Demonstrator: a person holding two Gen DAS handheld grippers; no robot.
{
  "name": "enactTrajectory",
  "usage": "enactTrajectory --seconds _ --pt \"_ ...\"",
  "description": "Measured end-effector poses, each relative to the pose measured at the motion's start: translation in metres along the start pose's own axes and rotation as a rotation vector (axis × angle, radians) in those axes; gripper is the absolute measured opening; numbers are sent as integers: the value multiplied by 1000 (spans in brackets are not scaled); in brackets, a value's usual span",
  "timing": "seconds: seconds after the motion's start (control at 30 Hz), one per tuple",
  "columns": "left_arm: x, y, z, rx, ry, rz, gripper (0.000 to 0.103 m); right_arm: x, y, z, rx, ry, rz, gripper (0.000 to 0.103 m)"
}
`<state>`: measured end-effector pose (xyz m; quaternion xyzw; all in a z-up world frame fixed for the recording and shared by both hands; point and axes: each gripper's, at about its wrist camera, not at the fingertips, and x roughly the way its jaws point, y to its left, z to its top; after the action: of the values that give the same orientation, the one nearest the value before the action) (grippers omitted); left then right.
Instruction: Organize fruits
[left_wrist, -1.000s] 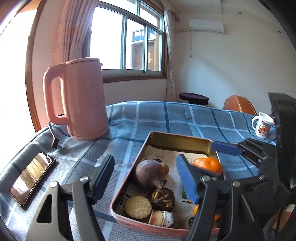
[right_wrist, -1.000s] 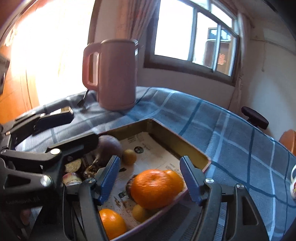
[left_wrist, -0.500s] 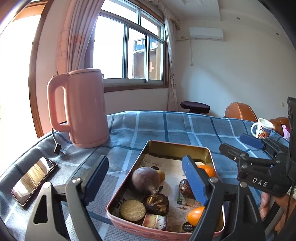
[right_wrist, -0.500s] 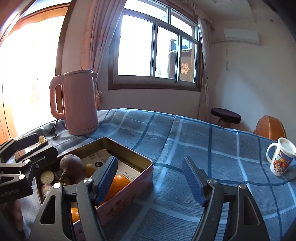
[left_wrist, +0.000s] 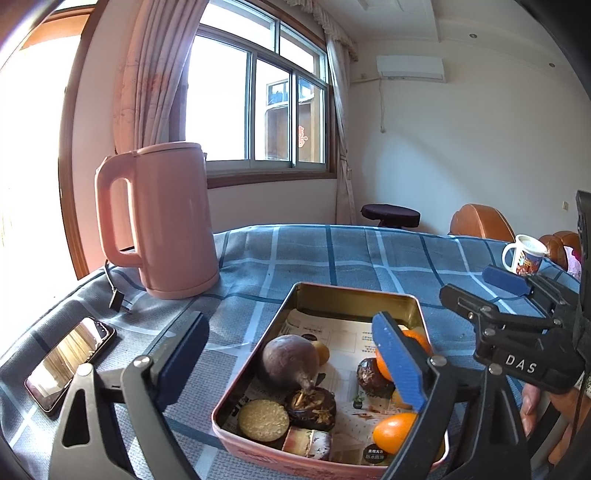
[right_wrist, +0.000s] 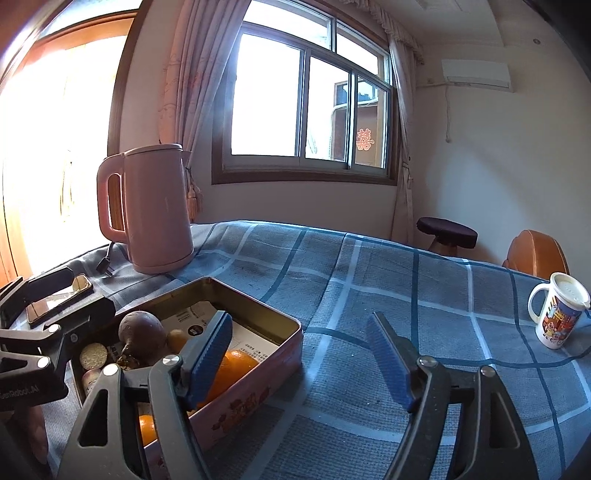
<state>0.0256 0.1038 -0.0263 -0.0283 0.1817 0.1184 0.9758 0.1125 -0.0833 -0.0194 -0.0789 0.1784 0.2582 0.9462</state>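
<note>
tin (left_wrist: 354, 295): 1 | oranges (left_wrist: 393, 432): 2 | kettle (left_wrist: 166, 221): 1 | mug (right_wrist: 557, 317): 1

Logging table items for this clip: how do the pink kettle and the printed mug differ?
The pink kettle is tall, plain and a single colour; the printed mug is short, white and carries a cartoon picture. The kettle stands at the window side of the table beyond the tin; the mug stands alone near the opposite edge. Both stand upright on the checked cloth and have a side handle.
</note>
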Motion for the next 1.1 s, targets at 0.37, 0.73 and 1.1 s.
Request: enactTrajectory --seconds 0.37,0.73,1.1 --pt "0 -2 0 12 -5 8 97 -3 -3 0 9 -10 -6 82" --pt "-2 -1 0 18 -10 16 103 -4 -4 0 11 -13 -10 86" --pt "-2 -5 0 31 -9 25 103 -4 -7 -2 20 -18 -13 86"
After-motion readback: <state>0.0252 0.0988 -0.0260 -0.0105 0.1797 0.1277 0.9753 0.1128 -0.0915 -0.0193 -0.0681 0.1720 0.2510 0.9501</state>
